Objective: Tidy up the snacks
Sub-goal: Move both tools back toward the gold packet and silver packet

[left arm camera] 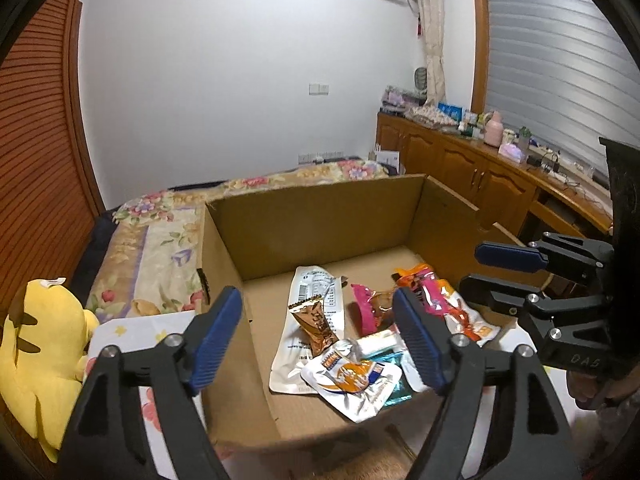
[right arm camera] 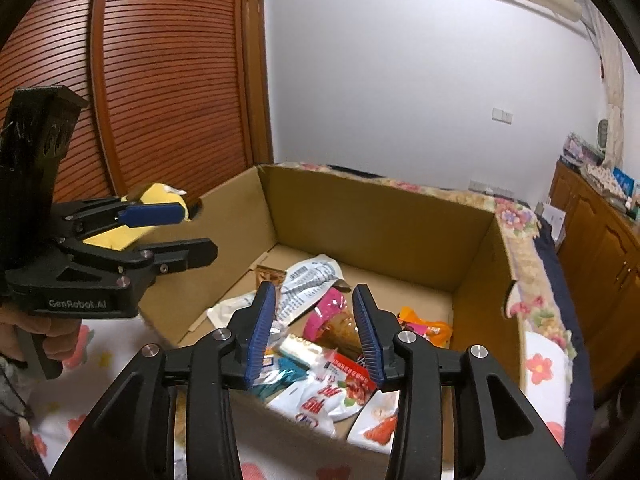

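Note:
An open cardboard box (left arm camera: pixel 320 216) stands on a bed and holds several snack packets: a long white pouch (left arm camera: pixel 316 292), a bronze wrapper (left arm camera: pixel 316 324), a pink packet (left arm camera: pixel 366 308), an orange and pink packet (left arm camera: pixel 440 296) and a white and orange packet (left arm camera: pixel 352 380). My left gripper (left arm camera: pixel 320 340) is open and empty above the box's near left corner. My right gripper (left arm camera: pixel 476 268) is open at the box's right side. In the right wrist view the right gripper (right arm camera: pixel 316 332) is open and empty above the packets, over the pink packet (right arm camera: pixel 328 312) and a red and white bag (right arm camera: pixel 328 396). The left gripper (right arm camera: pixel 196 232) shows at the left.
A yellow plush toy (left arm camera: pixel 44 352) lies on the bed left of the box. The bed has a floral cover (left arm camera: pixel 160 240) and a white flowered sheet (right arm camera: pixel 92 352). A wooden cabinet (left arm camera: pixel 480 172) with clutter stands at the right. A slatted wooden wardrobe (right arm camera: pixel 160 80) is at the left.

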`<state>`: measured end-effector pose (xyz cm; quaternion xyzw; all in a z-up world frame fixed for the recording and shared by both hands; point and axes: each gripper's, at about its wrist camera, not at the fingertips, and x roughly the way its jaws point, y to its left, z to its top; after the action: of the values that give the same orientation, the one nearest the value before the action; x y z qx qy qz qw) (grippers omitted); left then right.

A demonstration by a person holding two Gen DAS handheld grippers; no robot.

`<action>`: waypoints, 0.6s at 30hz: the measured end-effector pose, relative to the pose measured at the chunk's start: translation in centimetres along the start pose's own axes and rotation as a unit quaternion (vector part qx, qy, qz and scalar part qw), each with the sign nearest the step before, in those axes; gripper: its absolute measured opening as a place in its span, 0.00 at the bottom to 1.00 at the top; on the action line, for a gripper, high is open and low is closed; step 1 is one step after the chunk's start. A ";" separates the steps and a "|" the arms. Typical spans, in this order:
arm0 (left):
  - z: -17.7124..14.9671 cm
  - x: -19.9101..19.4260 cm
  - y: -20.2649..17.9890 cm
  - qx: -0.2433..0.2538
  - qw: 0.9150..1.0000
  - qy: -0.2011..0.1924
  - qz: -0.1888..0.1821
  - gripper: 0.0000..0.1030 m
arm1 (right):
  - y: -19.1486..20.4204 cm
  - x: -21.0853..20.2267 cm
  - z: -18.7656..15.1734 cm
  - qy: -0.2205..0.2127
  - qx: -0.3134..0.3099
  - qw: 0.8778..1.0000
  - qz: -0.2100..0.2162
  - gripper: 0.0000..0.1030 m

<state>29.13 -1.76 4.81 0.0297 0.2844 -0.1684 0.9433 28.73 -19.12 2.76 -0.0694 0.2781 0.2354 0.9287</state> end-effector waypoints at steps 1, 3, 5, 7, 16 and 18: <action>0.0 -0.5 0.0 0.000 1.000 -0.003 0.000 0.82 | 0.3 -0.5 0.0 -0.002 -0.002 1.000 -0.002 0.40; -0.1 -1.7 -0.1 0.002 1.000 -0.011 0.004 0.91 | 0.8 -1.6 0.0 -0.007 -0.004 1.000 -0.006 0.41; -0.4 -2.8 -0.1 0.002 1.000 -0.020 0.007 0.93 | 1.2 -2.5 0.0 -0.010 -0.005 1.000 -0.009 0.44; -0.7 -3.8 0.0 0.001 1.000 -0.023 0.007 0.94 | 1.7 -3.5 -0.1 -0.014 -0.006 1.000 -0.012 0.47; -3.4 -6.7 0.6 -0.012 1.000 -0.022 0.010 0.94 | 4.0 -6.1 -1.6 -0.017 -0.002 1.000 -0.016 0.64; -4.4 -7.0 0.8 -0.015 1.000 -0.017 0.009 0.94 | 4.5 -6.7 -2.2 -0.016 -0.002 1.000 -0.014 0.64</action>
<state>21.57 1.78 4.95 0.0150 0.2707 -0.1564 0.9498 20.60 -18.36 4.64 -0.0716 0.2613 0.2243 0.9361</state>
